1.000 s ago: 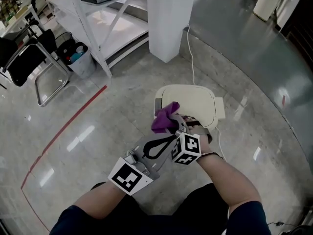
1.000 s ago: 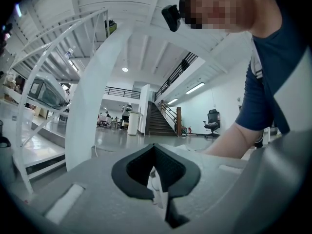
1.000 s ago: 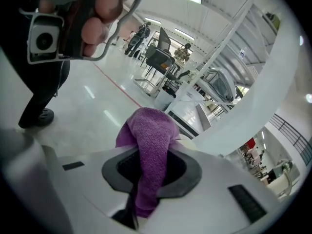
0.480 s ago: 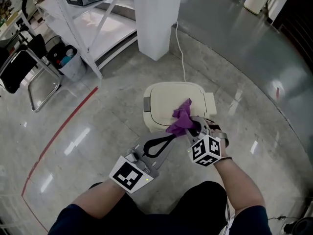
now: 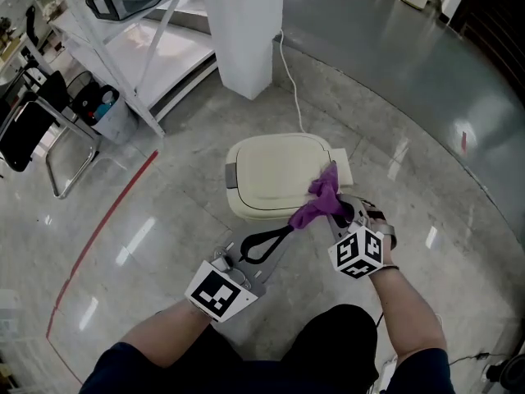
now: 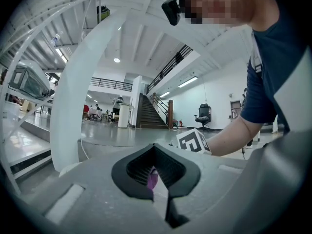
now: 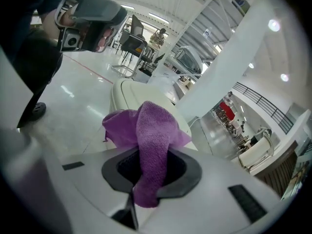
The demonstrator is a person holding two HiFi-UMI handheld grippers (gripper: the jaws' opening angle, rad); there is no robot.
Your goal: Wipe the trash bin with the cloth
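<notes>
1. A cream trash bin (image 5: 275,171) with its lid closed stands on the grey floor (image 5: 164,212), in the middle of the head view.
2. The right gripper (image 5: 332,210) is at about 4 o'clock from the bin's centre, over the edge of the lid.
3. Its jaws are closed on a purple cloth (image 5: 320,202). In the right gripper view the cloth passes between the pads and bunches up in front of them.
4. In the head view the cloth lies against the lid's edge at 4 o'clock. I cannot tell how firmly it presses.
5. The left gripper (image 5: 285,231) is at about 6 o'clock from the bin, just beside its front wall and pointing toward 1 o'clock.
6. Its jaws are together and hold nothing. Through the opening of the pads only a small strip of purple shows behind them.
7. A white pillar (image 5: 242,31) stands at 12 o'clock from the bin, and a white cable (image 5: 289,80) runs on the floor from it toward the bin.
8. A white shelf rack (image 5: 131,48) is at 10 o'clock, with a black chair (image 5: 29,130) at 9 o'clock.
9. A red line (image 5: 98,236) crosses the floor at 8 o'clock.
</notes>
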